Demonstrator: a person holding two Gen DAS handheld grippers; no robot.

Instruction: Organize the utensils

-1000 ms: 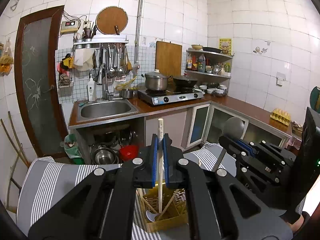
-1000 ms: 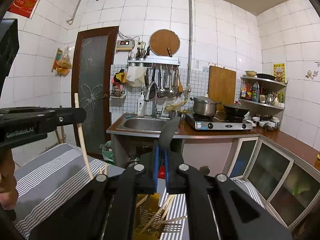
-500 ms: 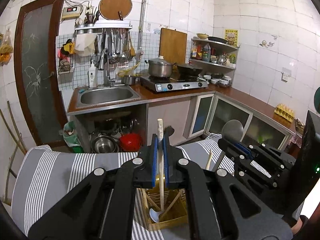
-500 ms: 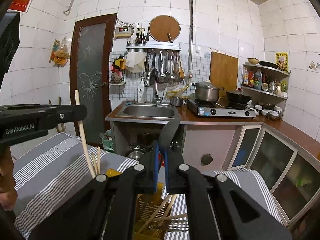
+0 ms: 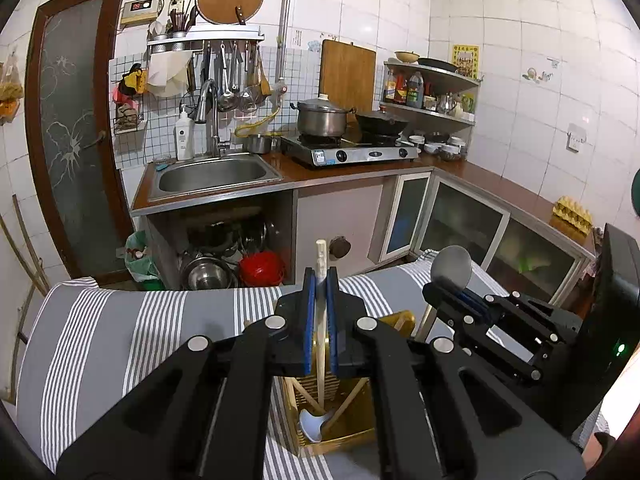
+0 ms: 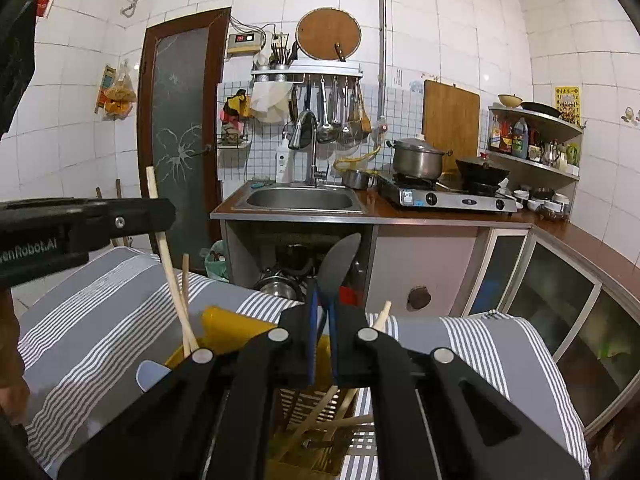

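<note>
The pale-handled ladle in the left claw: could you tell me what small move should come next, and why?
Probably lower it a little further, then open. The left claw is shut on the ladle, whose bowl sits low inside the wooden holder, seemingly near the bottom, so releasing there should leave it standing.

Two hand-held grippers [image 5: 319,320] [image 5: 450,296], one yellow utensil basket [image 5: 352,436], one steel pot [image 5: 321,119], one black wok [image 5: 382,122].
</note>
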